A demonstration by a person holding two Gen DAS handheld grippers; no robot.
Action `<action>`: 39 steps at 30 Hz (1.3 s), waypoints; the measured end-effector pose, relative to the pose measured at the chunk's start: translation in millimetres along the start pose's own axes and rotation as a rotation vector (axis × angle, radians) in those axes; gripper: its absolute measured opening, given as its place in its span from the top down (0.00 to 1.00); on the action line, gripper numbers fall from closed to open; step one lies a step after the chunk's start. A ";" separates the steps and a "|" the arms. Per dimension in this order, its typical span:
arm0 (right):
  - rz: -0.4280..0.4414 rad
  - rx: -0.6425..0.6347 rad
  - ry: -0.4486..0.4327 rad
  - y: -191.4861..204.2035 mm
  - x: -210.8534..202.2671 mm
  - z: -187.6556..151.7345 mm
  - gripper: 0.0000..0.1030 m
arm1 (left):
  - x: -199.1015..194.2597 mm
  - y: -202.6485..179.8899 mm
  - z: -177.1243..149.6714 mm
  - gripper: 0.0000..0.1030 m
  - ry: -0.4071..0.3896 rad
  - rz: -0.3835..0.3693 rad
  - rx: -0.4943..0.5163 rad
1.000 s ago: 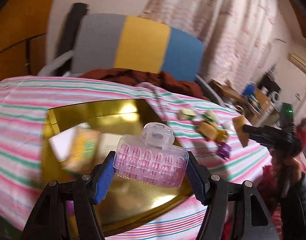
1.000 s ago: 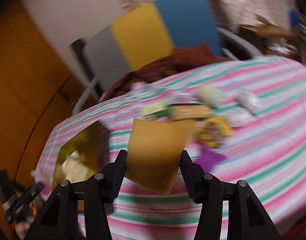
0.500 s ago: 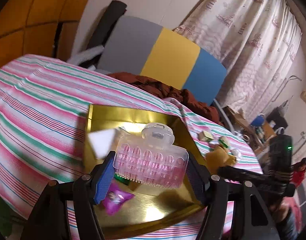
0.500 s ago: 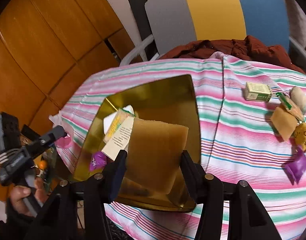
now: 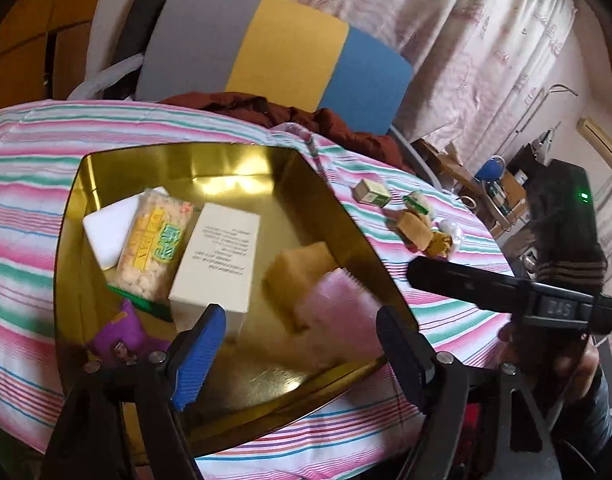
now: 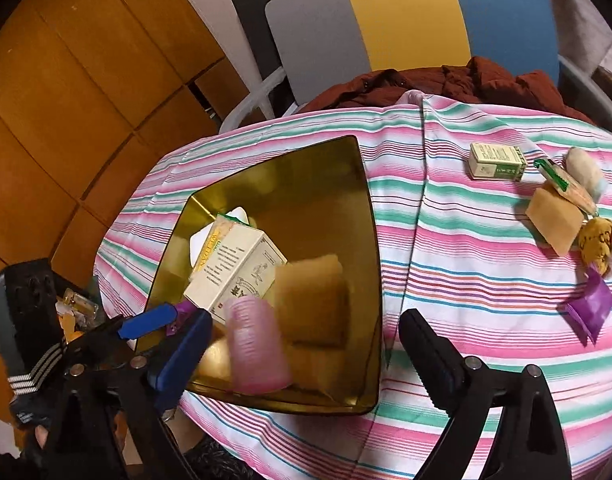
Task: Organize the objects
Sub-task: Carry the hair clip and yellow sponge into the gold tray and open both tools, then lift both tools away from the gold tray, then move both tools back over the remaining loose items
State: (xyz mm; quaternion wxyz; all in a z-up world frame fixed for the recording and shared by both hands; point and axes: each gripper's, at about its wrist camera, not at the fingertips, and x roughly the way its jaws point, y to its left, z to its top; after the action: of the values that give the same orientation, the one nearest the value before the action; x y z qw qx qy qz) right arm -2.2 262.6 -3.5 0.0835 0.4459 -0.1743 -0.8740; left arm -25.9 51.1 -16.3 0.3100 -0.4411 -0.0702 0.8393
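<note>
Gold tray (image 5: 210,160) now contains the blurred pink hair clip (image 5: 337,312) and tan sponge (image 5: 294,280); both the left gripper (image 5: 302,356) and right gripper (image 6: 302,360) gape, empty. Next likely: fetching the small items (image 6: 553,224) on the striped cloth (image 6: 465,280).

Snack packet (image 5: 154,248) in gold tray (image 5: 242,164): yellow and green lettering, not legible. Cream box (image 5: 218,260): small print lines, unreadable in left wrist view; side panel in right wrist view reads roughly "WELLDAN", uncertain. Small green-white box (image 6: 495,162) on worktop: print too small.
</note>
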 end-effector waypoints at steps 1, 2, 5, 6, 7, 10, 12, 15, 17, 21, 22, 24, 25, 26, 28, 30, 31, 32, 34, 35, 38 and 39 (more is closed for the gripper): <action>-0.007 -0.003 -0.001 0.4 -0.4 -1.1 0.06 | -0.9 1.9 0.3 0.23 -0.002 0.014 -0.003; -0.018 -0.009 -0.003 1.0 -0.9 -2.1 0.06 | -3.0 4.0 0.6 0.23 -0.010 0.031 -0.006; -0.042 -0.020 -0.008 2.0 -0.2 -4.4 0.05 | -13.4 10.2 2.6 0.23 -0.046 0.095 -0.007; -0.046 -0.022 -0.008 2.0 0.0 -4.8 0.05 | -16.2 11.1 3.4 0.23 -0.056 0.113 -0.007; -0.055 -0.025 -0.009 2.4 0.4 -5.7 0.05 | -19.8 12.3 4.6 0.23 -0.070 0.140 -0.007; -0.070 -0.034 -0.015 3.9 0.7 -8.4 0.05 | -27.8 10.1 8.3 0.23 -0.106 0.215 0.005; -0.085 -0.046 -0.021 6.2 0.2 -10.2 0.05 | -29.7 7.7 10.8 0.23 -0.118 0.268 0.023; -0.111 -0.076 -0.037 12.0 -2.1 -12.1 0.05 | -30.6 3.9 11.8 0.23 -0.130 0.339 0.039; -0.134 -0.102 -0.053 16.6 -5.0 -13.1 0.04 | -29.6 1.1 10.7 0.23 -0.136 0.386 0.045; -0.176 -0.144 -0.081 23.1 -9.3 -14.1 0.03 | -28.0 -2.7 7.5 0.23 -0.137 0.443 0.052; -0.181 -0.148 -0.086 23.7 -10.1 -14.1 0.03 | -25.7 -5.0 8.1 0.23 -0.135 0.446 0.059; -0.193 -0.153 -0.097 23.6 -12.1 -14.0 0.01 | -25.8 -7.7 6.9 0.23 -0.136 0.449 0.067; -0.198 -0.154 -0.104 22.9 -13.3 -13.8 0.00 | -25.0 -10.1 7.0 0.23 -0.135 0.448 0.079; -0.203 -0.153 -0.108 21.3 -14.2 -13.4 0.00 | -24.5 -12.3 6.7 0.23 -0.134 0.448 0.090; -0.210 -0.145 -0.113 17.2 -15.8 -12.8 0.00 | -23.2 -17.2 6.5 0.23 -0.131 0.444 0.109; -0.223 -0.131 -0.123 10.8 -18.8 -11.8 0.00 | -22.1 -19.7 6.0 0.23 -0.126 0.438 0.120; -0.228 -0.124 -0.125 6.9 -20.5 -11.2 0.00 | -20.4 -21.8 5.6 0.23 -0.121 0.434 0.126; -0.235 -0.115 -0.126 2.1 -22.1 -10.3 0.00 | -19.1 -23.0 5.5 0.23 -0.117 0.433 0.132; -0.253 -0.098 -0.131 -7.3 -26.0 -8.9 0.00 | -16.3 -25.5 5.0 0.23 -0.108 0.429 0.144; -0.262 -0.086 -0.136 -13.1 -28.7 -8.4 0.00 | -14.8 -27.0 5.0 0.23 -0.104 0.426 0.149; -0.287 -0.048 -0.143 -32.2 -36.9 -6.4 0.00 | -10.7 -30.7 5.1 0.22 -0.095 0.417 0.163; -0.297 -0.037 -0.143 -38.1 -39.0 -5.7 0.00 | -9.6 -31.2 5.2 0.22 -0.092 0.409 0.165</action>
State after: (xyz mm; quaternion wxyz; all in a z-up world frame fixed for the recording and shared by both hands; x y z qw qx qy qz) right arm 25.7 308.2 8.2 -0.0513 0.4016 -0.0959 -0.9093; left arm -11.6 71.2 5.7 0.1649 -0.3808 0.0757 0.9067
